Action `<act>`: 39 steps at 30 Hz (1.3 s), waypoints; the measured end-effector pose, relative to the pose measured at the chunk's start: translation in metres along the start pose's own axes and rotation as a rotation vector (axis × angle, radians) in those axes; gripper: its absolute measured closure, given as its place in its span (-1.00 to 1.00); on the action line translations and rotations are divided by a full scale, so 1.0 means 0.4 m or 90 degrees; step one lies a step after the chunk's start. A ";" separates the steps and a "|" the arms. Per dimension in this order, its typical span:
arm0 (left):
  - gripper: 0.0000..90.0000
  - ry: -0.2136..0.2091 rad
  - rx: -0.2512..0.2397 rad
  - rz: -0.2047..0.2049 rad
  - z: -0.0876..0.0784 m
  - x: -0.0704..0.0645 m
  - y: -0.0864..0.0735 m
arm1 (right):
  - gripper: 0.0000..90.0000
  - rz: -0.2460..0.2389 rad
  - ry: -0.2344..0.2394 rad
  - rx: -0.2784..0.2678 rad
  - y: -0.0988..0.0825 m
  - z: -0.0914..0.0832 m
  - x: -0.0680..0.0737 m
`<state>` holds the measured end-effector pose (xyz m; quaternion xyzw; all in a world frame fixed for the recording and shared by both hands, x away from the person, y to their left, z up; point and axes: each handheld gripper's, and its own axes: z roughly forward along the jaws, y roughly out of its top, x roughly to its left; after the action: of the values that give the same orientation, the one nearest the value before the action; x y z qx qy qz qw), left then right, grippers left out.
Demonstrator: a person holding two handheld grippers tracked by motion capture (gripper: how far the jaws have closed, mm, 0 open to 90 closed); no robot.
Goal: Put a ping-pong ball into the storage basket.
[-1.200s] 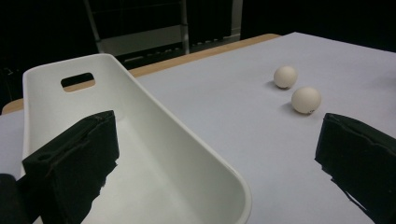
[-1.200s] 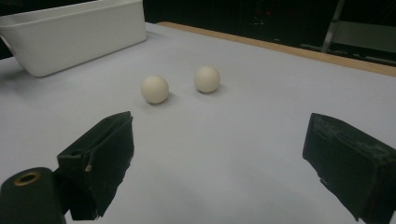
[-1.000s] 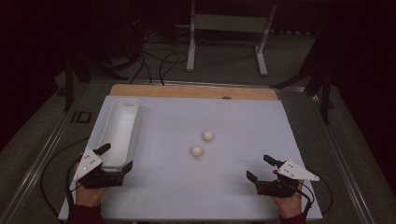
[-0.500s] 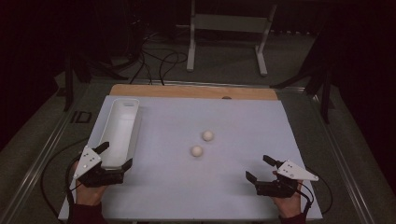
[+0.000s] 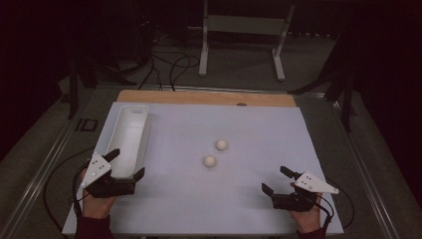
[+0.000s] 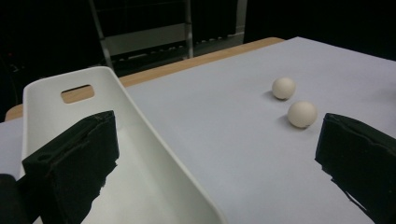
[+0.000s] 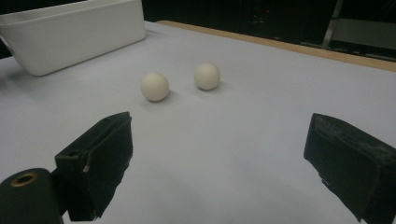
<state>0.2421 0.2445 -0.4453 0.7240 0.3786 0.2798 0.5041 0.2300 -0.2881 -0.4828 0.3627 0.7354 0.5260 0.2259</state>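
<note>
Two cream balls lie close together mid-table, one (image 5: 210,161) nearer me and one (image 5: 221,145) just beyond it. A long white bin (image 5: 130,134) runs along the table's left side. My left gripper (image 5: 128,163) is open at the bin's near end. In the left gripper view it (image 6: 217,135) straddles the bin's right wall (image 6: 140,116), one jaw over the bin and one over the table. The balls (image 6: 302,114) (image 6: 284,87) lie ahead to its right. My right gripper (image 5: 274,179) is open and empty near the front right. In its own view it (image 7: 222,130) points at the balls (image 7: 155,86) (image 7: 207,76).
A white sheet (image 5: 259,209) covers the table, with a strip of bare wood (image 5: 199,97) along the far edge. A metal stand (image 5: 244,30) and cables (image 5: 169,64) are on the floor beyond the table. The bin (image 7: 79,32) has a handle slot (image 6: 77,93) in its far end.
</note>
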 end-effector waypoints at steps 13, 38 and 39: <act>-1.00 -0.009 0.021 0.004 0.026 -0.012 0.041 | -0.83 -0.004 -0.006 0.002 -0.001 -0.002 -0.001; -1.00 -0.028 0.067 0.037 0.124 -0.060 0.092 | -0.83 -0.002 -0.011 0.002 0.002 -0.006 -0.005; -1.00 -0.030 0.069 0.041 0.126 -0.060 0.094 | -0.83 -0.001 -0.011 0.001 0.002 -0.006 -0.004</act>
<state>0.2785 0.1908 -0.4274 0.7682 0.3578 0.2582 0.4639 0.2295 -0.2908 -0.4813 0.3670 0.7342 0.5220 0.2319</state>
